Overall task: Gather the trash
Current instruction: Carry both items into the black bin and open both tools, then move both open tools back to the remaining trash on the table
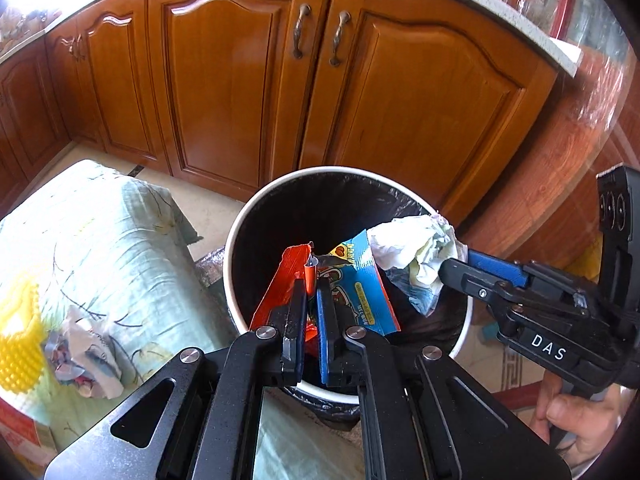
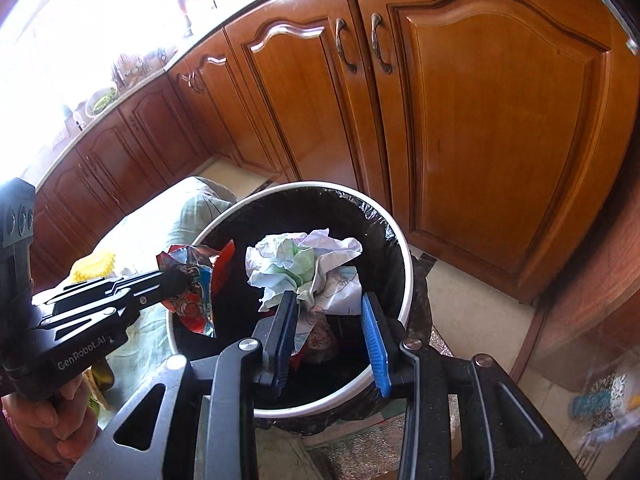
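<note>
1. Both loads hang over the round white waste bin (image 1: 236,248) lined with a black plastic bag, which stands on the floor before the brown wooden cabinet doors (image 1: 224,80).
2. The left gripper (image 1: 310,276) is clenched on a red and blue printed snack wrapper (image 1: 360,280), which sticks out past its tips above the bin's mouth.
3. The right gripper (image 2: 330,300) has its jaws parted. The crumpled white and pale green paper wad (image 2: 300,260) clings to the left finger (image 2: 286,320); the blue-padded right finger stands clear, so the wad looks barely held.
4. To do the drop well, I judge both tips should sit inside the rim before letting go, since light paper can drift.
5. The right jaws should open wider, with a small shake if the wad sticks.
6. The left should release only once the wrapper clears the near rim.
7. More crumpled paper (image 1: 86,356) lies on the pale green patterned cloth (image 1: 104,220) beside the bin, probably next.
</note>
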